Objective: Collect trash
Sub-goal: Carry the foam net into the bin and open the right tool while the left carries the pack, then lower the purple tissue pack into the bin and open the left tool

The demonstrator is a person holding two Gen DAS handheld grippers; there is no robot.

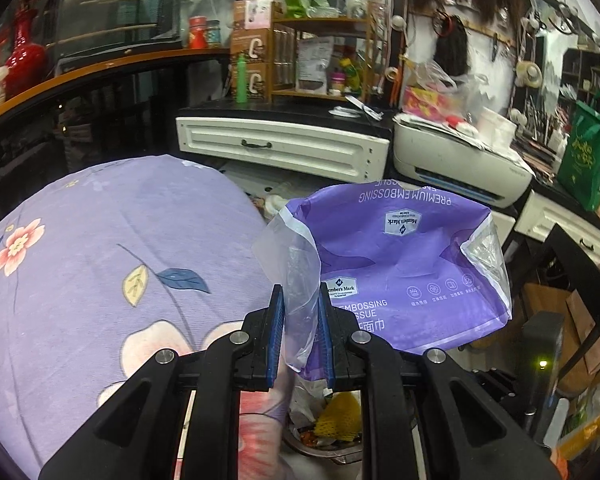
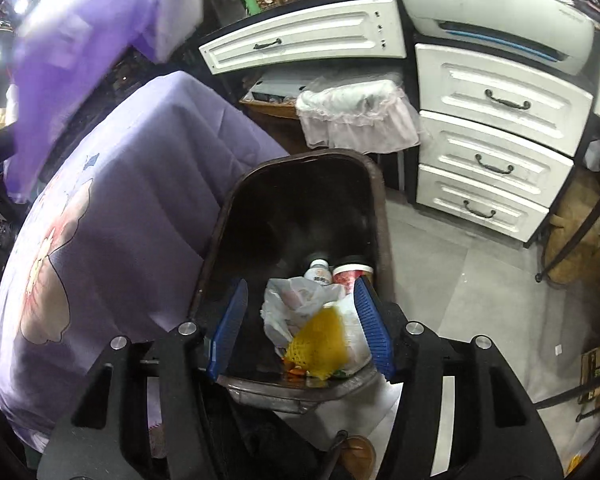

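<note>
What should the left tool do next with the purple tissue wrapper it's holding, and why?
Probably carry the purple tissue wrapper a little further over the brown bin and then let go. The left tool is pinching its clear plastic edge, the wrapper hangs beside the cloth-covered table, and the bin below already holds trash. The right tool is open and empty above it.

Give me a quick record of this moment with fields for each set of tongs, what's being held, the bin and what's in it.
left tongs: shut on the purple tissue wrapper, pinching its clear plastic edge
right tongs: open, nothing between the pads, poised over the bin
bin: dark, open-topped, on the floor beside the purple floral cloth
bin contents: yellow foam net, white plastic bag, small bottle, paper cup
wrapper status: not yet in the bin
</note>
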